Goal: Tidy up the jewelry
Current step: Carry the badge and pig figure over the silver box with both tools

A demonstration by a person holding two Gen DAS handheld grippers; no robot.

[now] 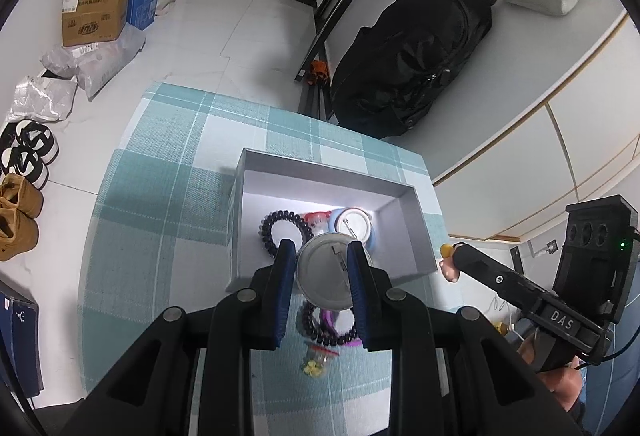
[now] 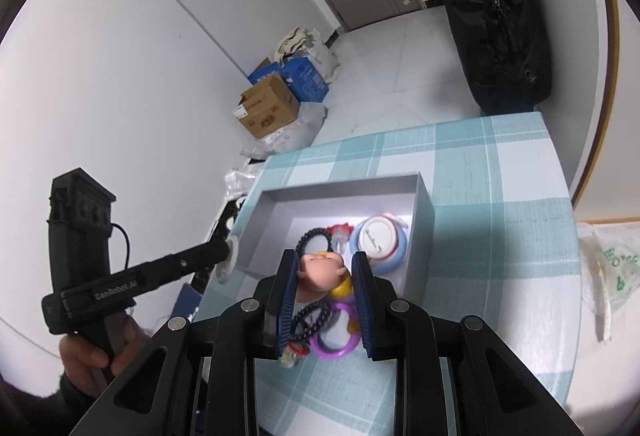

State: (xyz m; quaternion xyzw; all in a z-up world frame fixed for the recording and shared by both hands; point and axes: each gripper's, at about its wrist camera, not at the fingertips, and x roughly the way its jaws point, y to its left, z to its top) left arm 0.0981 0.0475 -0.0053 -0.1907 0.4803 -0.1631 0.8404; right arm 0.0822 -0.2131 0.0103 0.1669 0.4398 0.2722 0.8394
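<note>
I am holding a round pin badge [image 1: 326, 268] clamped in my left gripper [image 1: 320, 292] and a small pig-faced figure [image 2: 322, 272] in my right gripper [image 2: 325, 296]; the grey box [image 1: 404, 192] is lying just ahead of both, nearer the left.

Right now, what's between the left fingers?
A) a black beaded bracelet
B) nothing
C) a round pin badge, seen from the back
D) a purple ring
C: in the left wrist view the left gripper has its blue fingers closed on a round pin badge, metal back and pin facing the camera, held over the near edge of the grey box; the purple ring lies on the cloth below.
</note>
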